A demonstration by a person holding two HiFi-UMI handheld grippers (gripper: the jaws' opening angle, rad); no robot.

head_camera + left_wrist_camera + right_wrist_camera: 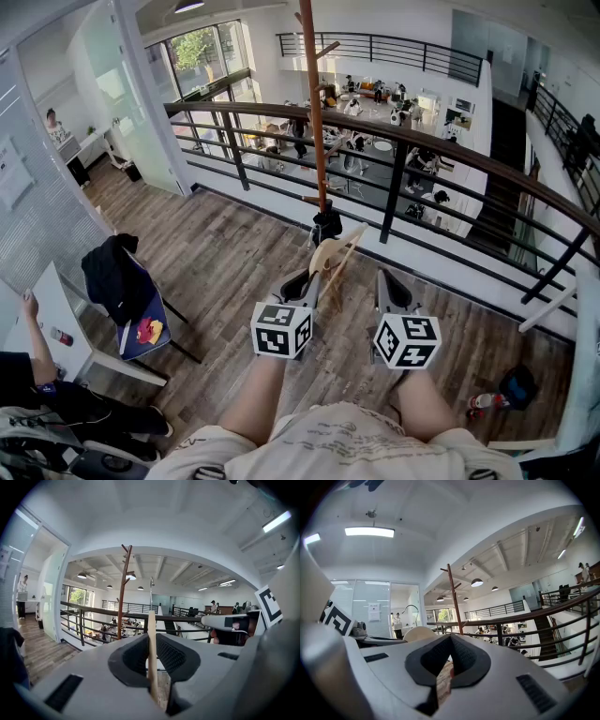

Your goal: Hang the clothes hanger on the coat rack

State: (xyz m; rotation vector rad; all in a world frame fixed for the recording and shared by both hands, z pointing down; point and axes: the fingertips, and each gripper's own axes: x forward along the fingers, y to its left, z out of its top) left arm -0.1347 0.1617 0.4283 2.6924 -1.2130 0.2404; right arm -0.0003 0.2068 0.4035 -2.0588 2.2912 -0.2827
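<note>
- Nearest, on this side of the tall reddish-brown wooden coat rack (315,112): two bare forearms, each behind a grey gripper bearing a black-and-white marker cube.
- Left gripper (309,279), in line with the rack's foot: fingers pinching a thin bar of the pale wooden clothes hanger (335,255), bar upright between the pads.
- Right gripper (394,286), right of the rack's foot: fingers pressed together at the tips, nothing between them.
- Hanger on the near side of the rack, off its pegs.
- Well left of the rack: blue chair (150,317) draped with a dark garment (112,272).
- Beyond the rack: dark metal railing (403,178), then a lower office floor with desks and people.
</note>
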